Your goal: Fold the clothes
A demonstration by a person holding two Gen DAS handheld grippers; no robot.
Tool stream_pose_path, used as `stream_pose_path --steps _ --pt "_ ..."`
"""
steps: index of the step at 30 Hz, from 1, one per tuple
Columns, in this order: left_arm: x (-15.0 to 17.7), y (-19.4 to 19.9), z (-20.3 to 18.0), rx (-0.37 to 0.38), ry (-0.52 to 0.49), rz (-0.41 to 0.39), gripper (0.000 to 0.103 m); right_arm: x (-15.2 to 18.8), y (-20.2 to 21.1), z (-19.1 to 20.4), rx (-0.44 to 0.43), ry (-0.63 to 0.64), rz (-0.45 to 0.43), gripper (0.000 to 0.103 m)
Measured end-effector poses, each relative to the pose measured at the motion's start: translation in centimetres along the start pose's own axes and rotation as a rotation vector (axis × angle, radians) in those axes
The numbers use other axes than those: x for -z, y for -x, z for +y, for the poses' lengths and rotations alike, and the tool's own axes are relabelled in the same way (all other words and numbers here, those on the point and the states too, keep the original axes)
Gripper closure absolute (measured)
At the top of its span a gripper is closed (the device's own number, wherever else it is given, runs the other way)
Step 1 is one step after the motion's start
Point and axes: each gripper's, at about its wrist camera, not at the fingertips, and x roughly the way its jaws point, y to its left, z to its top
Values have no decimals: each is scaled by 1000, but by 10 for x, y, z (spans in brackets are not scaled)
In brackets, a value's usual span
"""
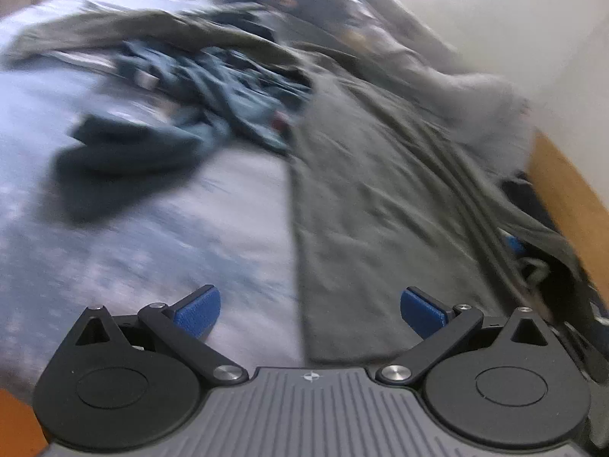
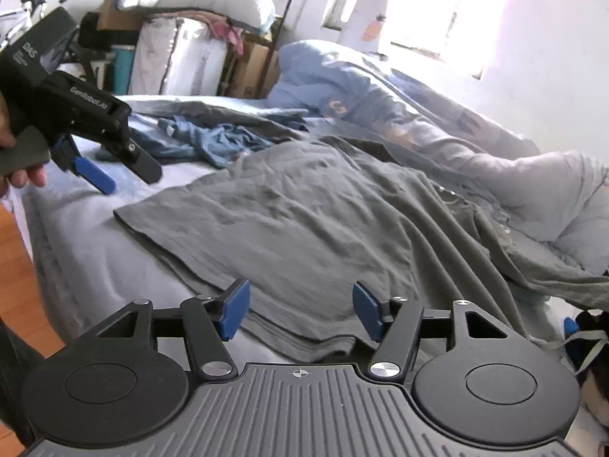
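Note:
A grey garment [image 2: 304, 221] lies spread and creased across the bed, its near hem toward me. My right gripper [image 2: 300, 310] hangs open just above that hem, nothing between its blue pads. In the blurred left wrist view the same grey garment [image 1: 373, 205] runs up the right half. My left gripper [image 1: 310, 314] stands open over its left edge. That left gripper [image 2: 129, 175] also shows at the far left of the right wrist view, held by a hand [image 2: 23, 175], above the sheet and apart from the cloth.
A crumpled blue garment [image 2: 213, 141] lies further back on the pale bed sheet [image 2: 76, 221]. A light blue hoodie and duvet [image 2: 380, 91] pile along the right. Boxes, bags and pillows [image 2: 182, 38] stand behind the bed. Orange floor [image 2: 23, 251] borders the bed's left edge.

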Motion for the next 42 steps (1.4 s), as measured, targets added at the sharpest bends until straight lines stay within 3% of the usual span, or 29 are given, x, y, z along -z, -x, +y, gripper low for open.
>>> stream_pose_path --steps 6,18,20,22,28,34,37,39,42 --pt "-1 -17 1 177 79 113 0 3 5 -9 39 -22 0 34" --pt "-4 -37 7 228 203 156 0 6 16 -17 60 -70 -20 32" --pt "-2 -35 8 210 215 155 10 6 18 -17 56 -71 -22 32" --pt "-2 -34 10 200 226 152 52 6 19 -15 53 -63 -22 32" --pt "-3 -31 15 176 259 143 89 2 11 9 -17 9 -26 32" --pt "-3 -29 20 151 291 134 92 -10 -11 53 -111 150 -37 32" --pt "-6 -20 21 172 297 117 93 -15 -29 71 -108 186 -28 34" --pt "-7 -17 22 182 304 108 93 -18 -40 77 -96 190 -11 49" --pt "-7 -15 26 187 318 100 93 -21 -50 84 -66 201 4 61"
